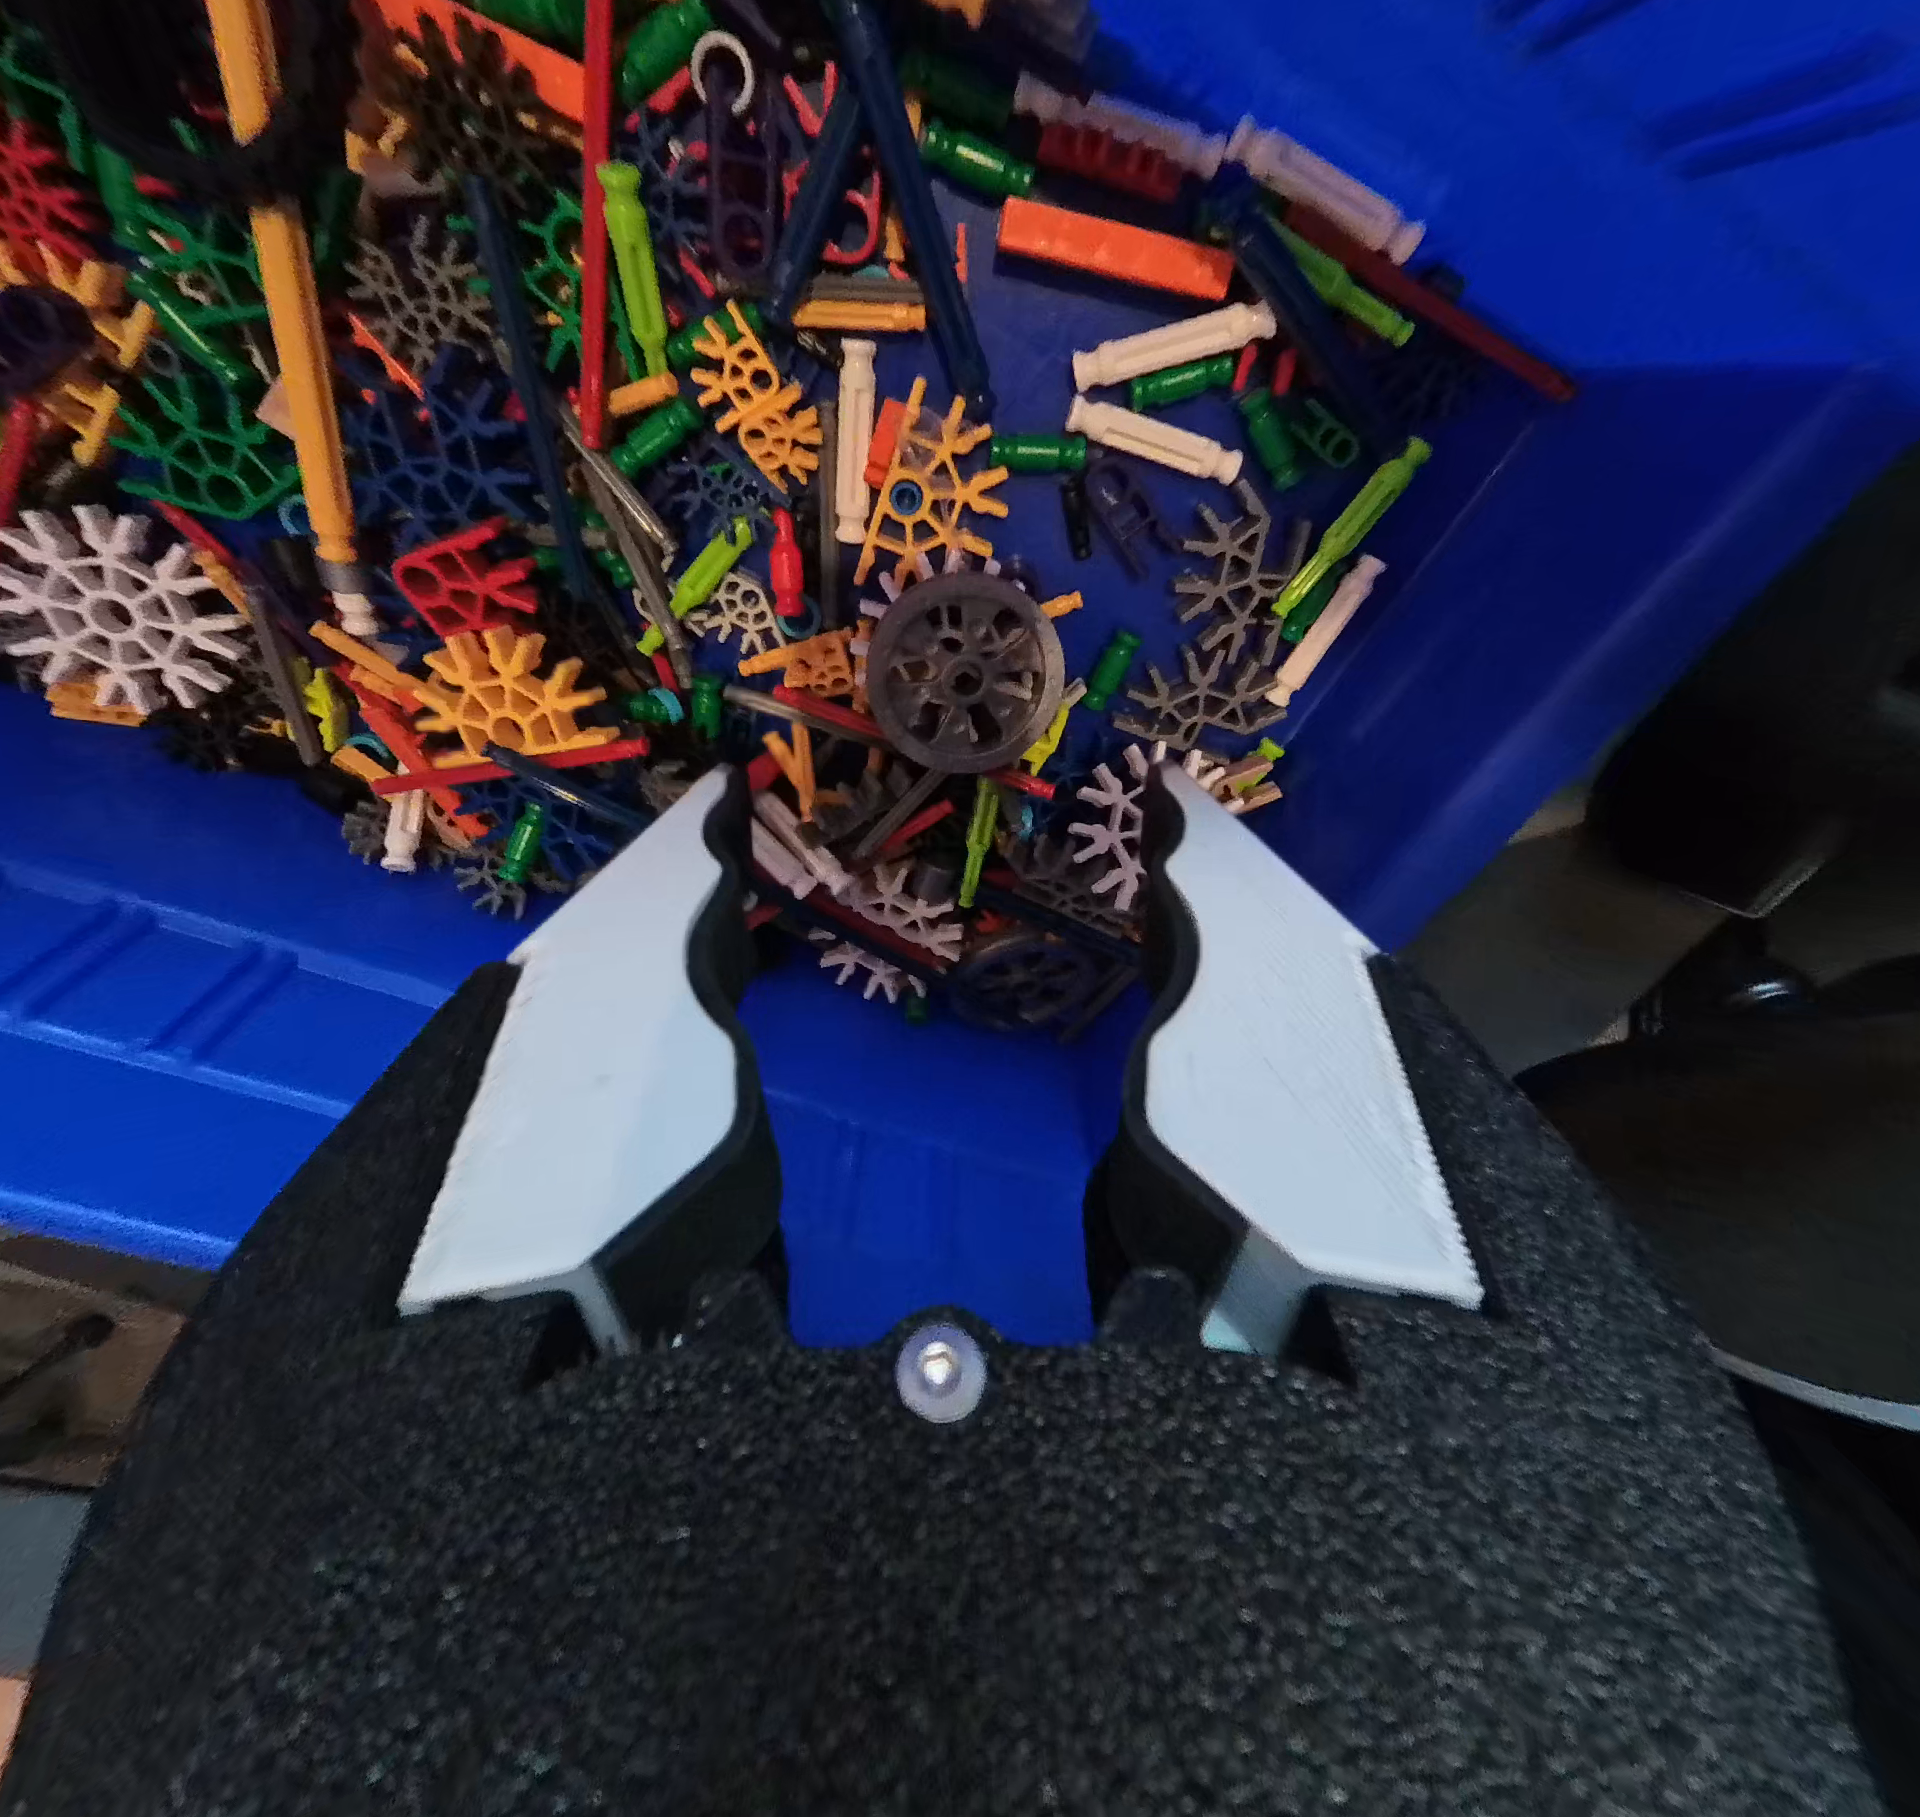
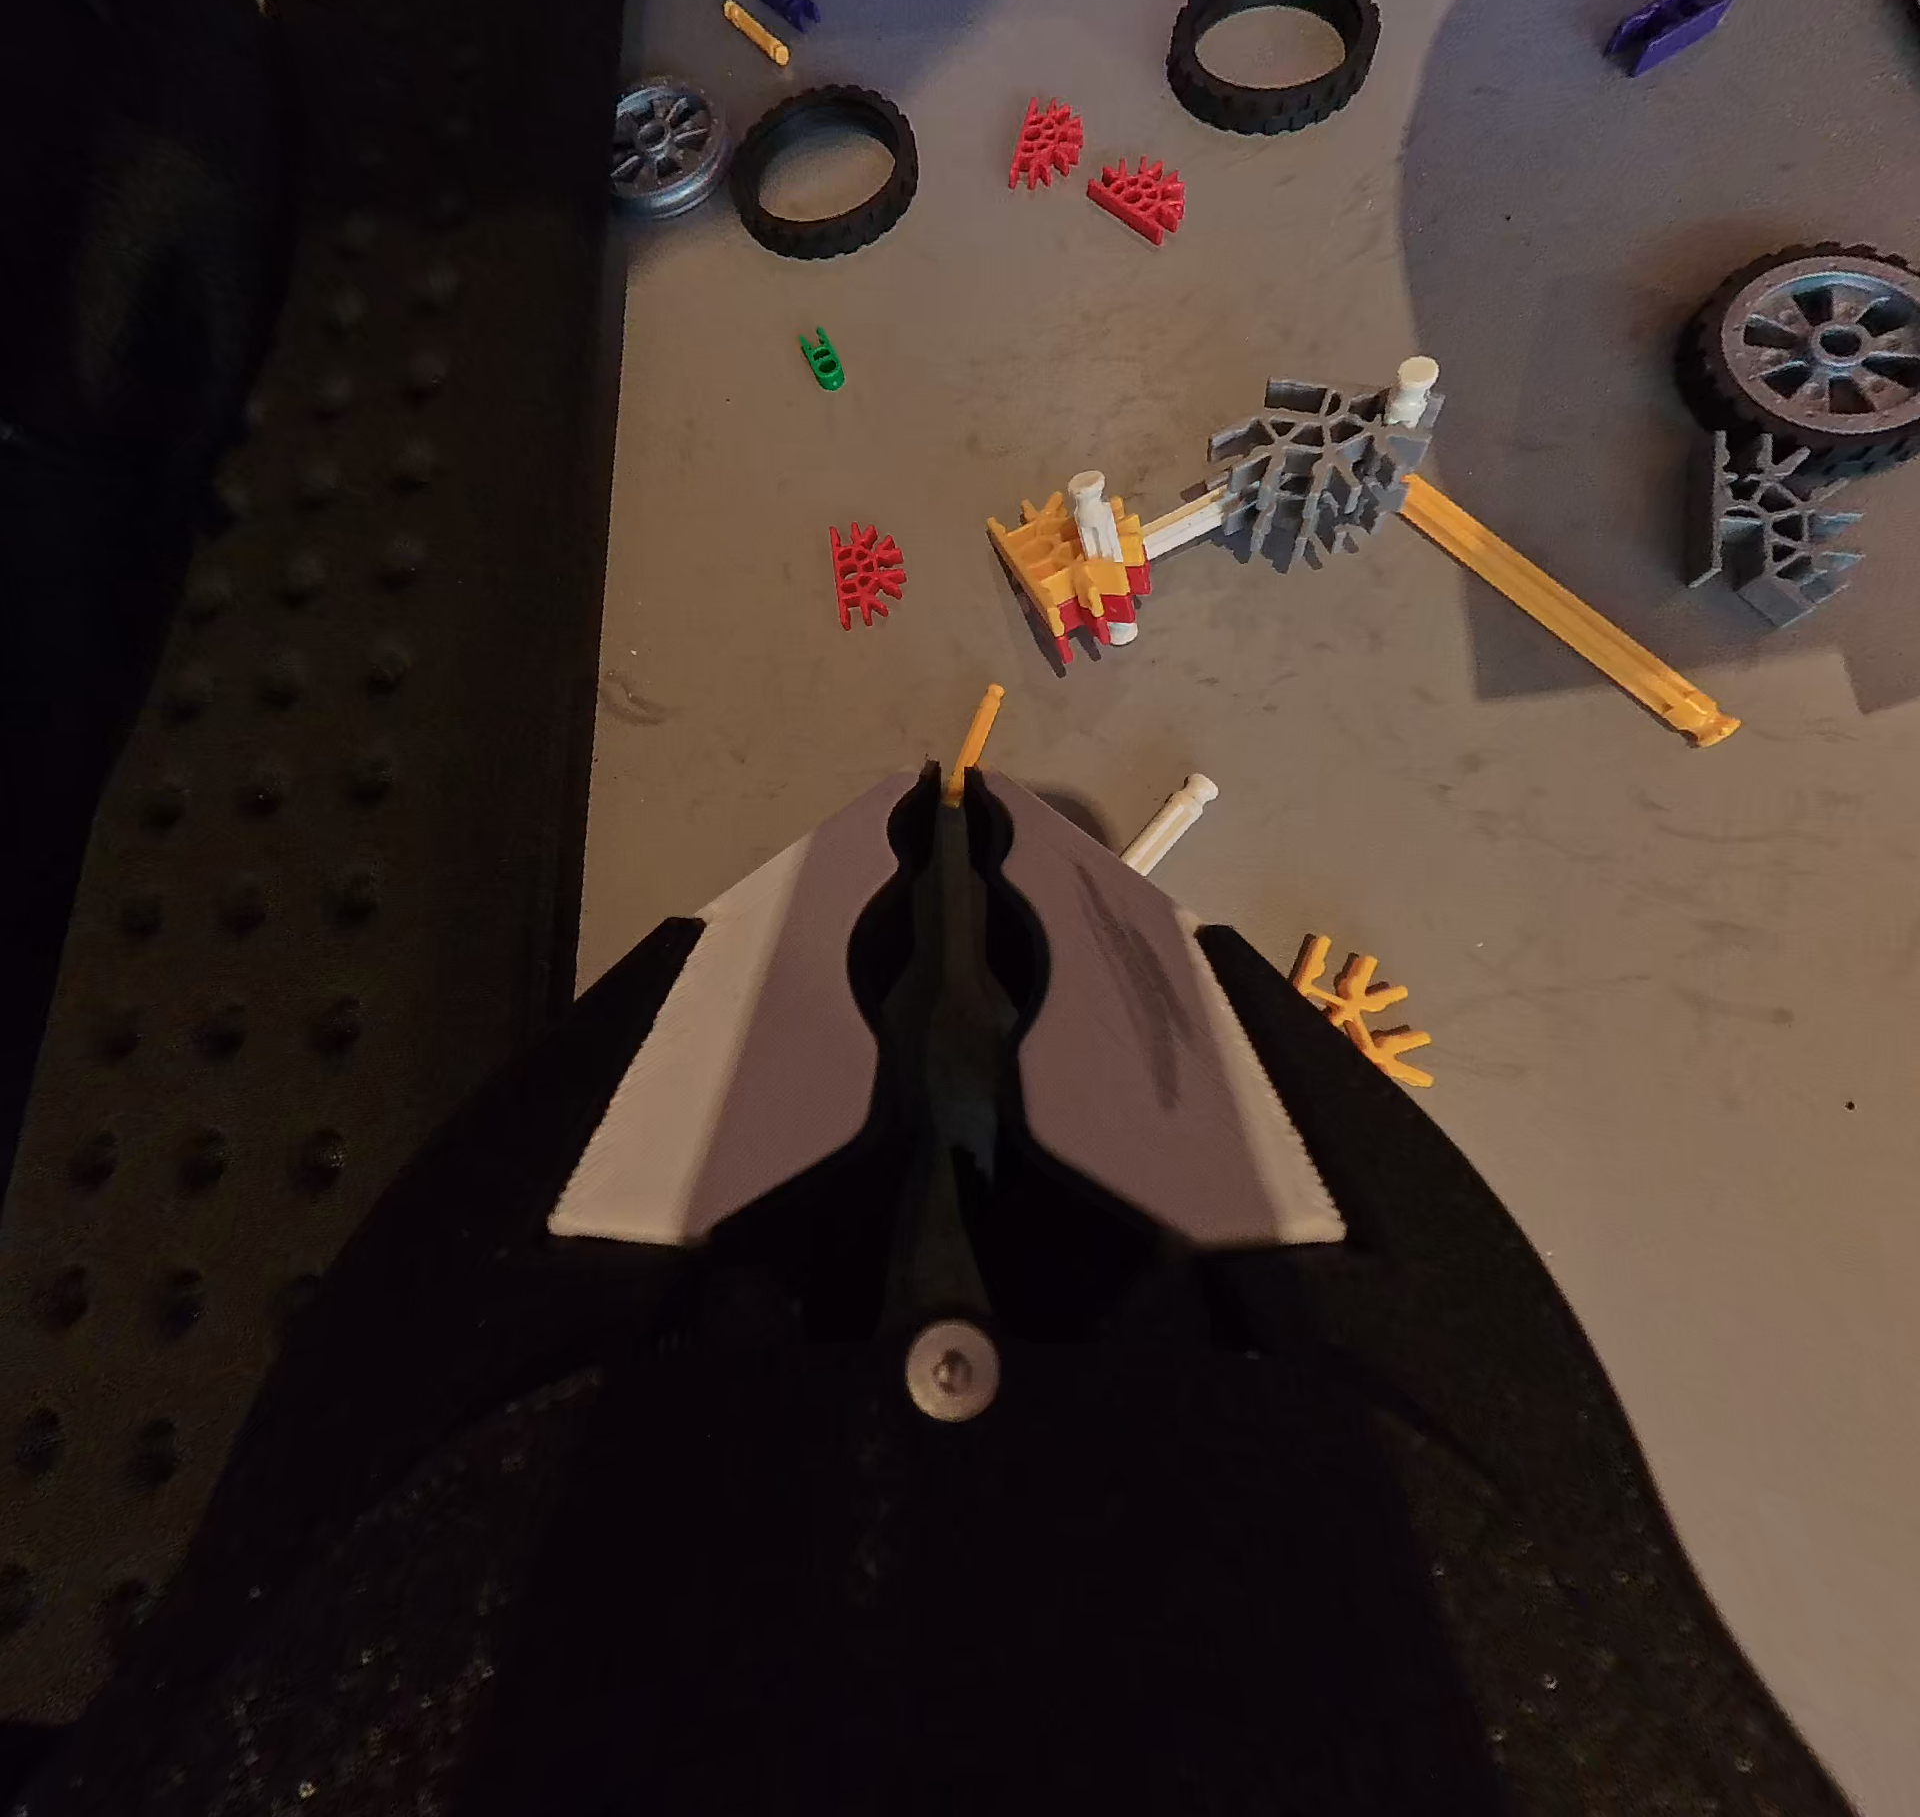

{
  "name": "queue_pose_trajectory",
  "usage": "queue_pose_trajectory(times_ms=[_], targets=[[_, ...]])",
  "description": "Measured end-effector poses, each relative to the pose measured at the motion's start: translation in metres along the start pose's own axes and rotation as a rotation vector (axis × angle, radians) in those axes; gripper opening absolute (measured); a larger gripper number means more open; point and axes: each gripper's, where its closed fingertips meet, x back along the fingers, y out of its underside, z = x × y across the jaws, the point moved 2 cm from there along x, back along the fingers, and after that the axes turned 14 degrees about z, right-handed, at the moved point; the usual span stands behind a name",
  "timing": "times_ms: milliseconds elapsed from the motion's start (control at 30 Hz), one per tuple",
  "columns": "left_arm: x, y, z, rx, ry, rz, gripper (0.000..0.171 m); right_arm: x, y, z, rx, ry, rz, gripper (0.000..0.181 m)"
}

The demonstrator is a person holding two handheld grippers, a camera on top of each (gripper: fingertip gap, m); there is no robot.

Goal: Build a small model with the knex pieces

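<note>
Above, the left gripper (image 1: 940, 811) hangs with its jaws spread apart and empty over the near end of a blue bin (image 1: 208, 988), its tips bracketing a heap of loose rods and connectors just short of a dark spoked wheel (image 1: 964, 674). Below, the right gripper (image 2: 948, 780) is pinched together on a short yellow rod (image 2: 977, 728), which juts from the tips, apparently clear of the grey table (image 2: 1455, 1248); a partly built assembly (image 2: 1195, 520) lies near, ahead

Open left gripper (image 1: 940, 822) above parts bin (image 1: 1558, 209)
</note>
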Motion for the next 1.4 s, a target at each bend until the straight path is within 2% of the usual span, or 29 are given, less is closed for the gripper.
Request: queue_pose_trajectory(times_ms=[400, 733, 867, 1067, 1267, 1400], targets=[[0.01, -0.03, -0.012, -0.025, -0.048, 0.205, 0.073, 0.0, 0.0, -0.001, 0.007, -0.001, -0.001, 0.004], [-0.007, -0.075, -0.045, -0.103, -0.068, 0.287, 0.088, 0.0, -0.001, 0.0, 0.0, -0.003, 0.004, 0.004], [-0.02, -0.089, -0.045, -0.141, -0.006, 0.301, 0.089, 0.001, -0.001, 0.0, -0.011, -0.005, 0.011, 0.004], [-0.039, -0.083, -0.046, -0.102, 0.052, 0.208, 0.089, 0.001, -0.002, 0.002, -0.027, 0.001, 0.015, 0.005], [-0.039, -0.06, -0.037, -0.025, 0.094, 0.117, 0.087, 0.002, -0.003, 0.004, -0.048, 0.001, 0.024, 0.004], [-0.035, -0.05, -0.03, -0.007, 0.121, 0.108, 0.085, 0.002, -0.003, 0.004, -0.052, 0.001, 0.023, 0.005]])
